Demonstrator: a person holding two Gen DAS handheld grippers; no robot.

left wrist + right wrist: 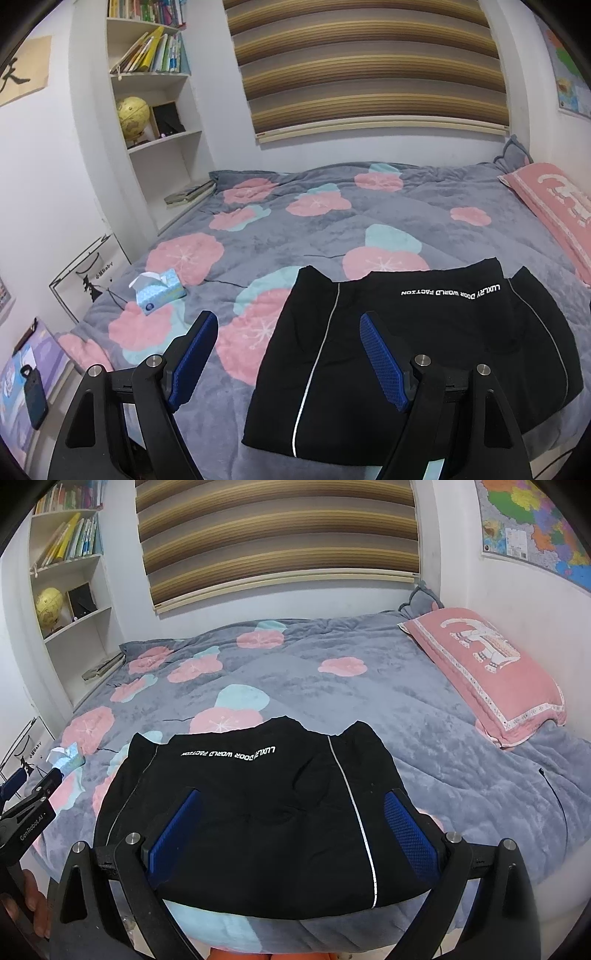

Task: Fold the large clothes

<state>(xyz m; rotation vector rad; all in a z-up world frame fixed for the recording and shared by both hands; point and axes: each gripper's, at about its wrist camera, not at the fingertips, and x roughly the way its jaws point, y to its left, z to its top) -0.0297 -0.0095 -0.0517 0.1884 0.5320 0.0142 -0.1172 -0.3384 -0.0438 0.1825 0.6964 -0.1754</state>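
Note:
A black garment with thin white side stripes and white lettering lies folded flat into a rough rectangle on the near part of the bed; it also fills the middle of the right wrist view. My left gripper is open and empty, held above the garment's left edge. My right gripper is open and empty, held above the garment's near half. The left gripper's side also shows at the left edge of the right wrist view.
The bed is covered by a grey quilt with pink and teal flowers. A blue tissue box lies left of the garment. A pink pillow lies at the right. A white bookshelf stands at the back left.

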